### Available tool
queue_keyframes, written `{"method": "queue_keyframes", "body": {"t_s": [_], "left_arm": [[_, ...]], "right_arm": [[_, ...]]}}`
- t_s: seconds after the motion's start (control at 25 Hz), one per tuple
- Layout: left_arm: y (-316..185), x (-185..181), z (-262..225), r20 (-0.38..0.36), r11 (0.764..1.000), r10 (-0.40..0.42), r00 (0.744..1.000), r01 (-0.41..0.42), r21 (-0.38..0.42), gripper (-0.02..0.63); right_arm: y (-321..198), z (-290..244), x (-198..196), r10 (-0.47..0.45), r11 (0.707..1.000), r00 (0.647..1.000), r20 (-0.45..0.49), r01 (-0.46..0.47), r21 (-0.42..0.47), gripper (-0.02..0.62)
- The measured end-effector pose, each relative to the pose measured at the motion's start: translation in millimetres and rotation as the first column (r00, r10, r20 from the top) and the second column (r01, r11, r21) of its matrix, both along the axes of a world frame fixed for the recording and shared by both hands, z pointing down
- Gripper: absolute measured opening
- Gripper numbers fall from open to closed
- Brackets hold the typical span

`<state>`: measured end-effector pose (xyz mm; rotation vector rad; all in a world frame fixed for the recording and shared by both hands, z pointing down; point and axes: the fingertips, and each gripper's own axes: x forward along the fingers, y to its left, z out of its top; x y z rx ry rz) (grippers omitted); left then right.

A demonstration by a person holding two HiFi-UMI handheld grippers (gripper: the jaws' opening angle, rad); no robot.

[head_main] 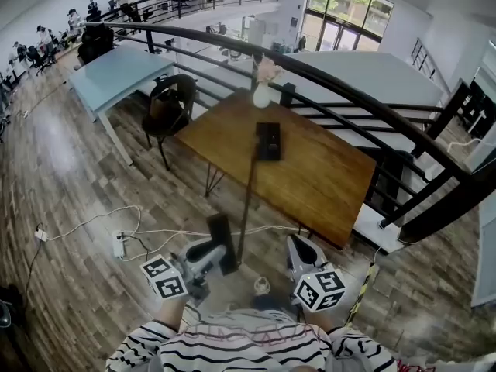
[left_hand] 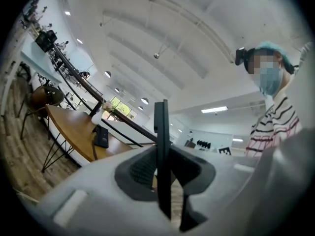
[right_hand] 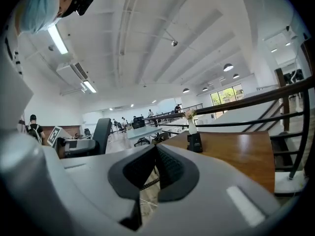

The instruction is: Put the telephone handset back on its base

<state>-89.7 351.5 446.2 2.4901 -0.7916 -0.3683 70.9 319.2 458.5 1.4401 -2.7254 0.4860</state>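
So the left gripper (head_main: 208,256) is clamped on the black handset (head_main: 222,239), held well off the wooden table (head_main: 333,188) where the base (head_main: 268,140) sits. Right gripper (head_main: 299,248) — jaws pressed together, empty.

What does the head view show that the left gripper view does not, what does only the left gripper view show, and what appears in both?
Head view only: the right gripper and the power strip on the floor.
Left gripper view only: the ceiling lights and the person's teal cap.
Both: the left gripper holding the handset, the wooden table, the telephone base lying on it, the vase and the chair.
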Motion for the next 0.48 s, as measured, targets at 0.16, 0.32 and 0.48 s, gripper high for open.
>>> {"method": "queue_keyframes", "body": {"t_s": [0.16,0.32,0.48], "left_arm": [[-33.3,10.3,3.1,0.006,1.0,-0.001,1.0,0.001,-0.012,0.072],[-71.5,27.4,6.9,0.019,1.0,0.003,1.0,-0.002,-0.026,0.072],[-118.9,48.4,5.6,0.016,1.0,-0.004,1.0,0.005,-0.03,0.072]], "right_arm": [[-37.1,3.2,10.8,0.0,1.0,1.0,0.012,0.0,-0.013,0.0],[-81.0,3.6,26.8,-0.013,1.0,1.0,0.006,0.013,-0.014,0.0],[-129.9,2.9,43.9,-0.033,0.999,0.999,-0.001,0.033,-0.017,0.0]]}}
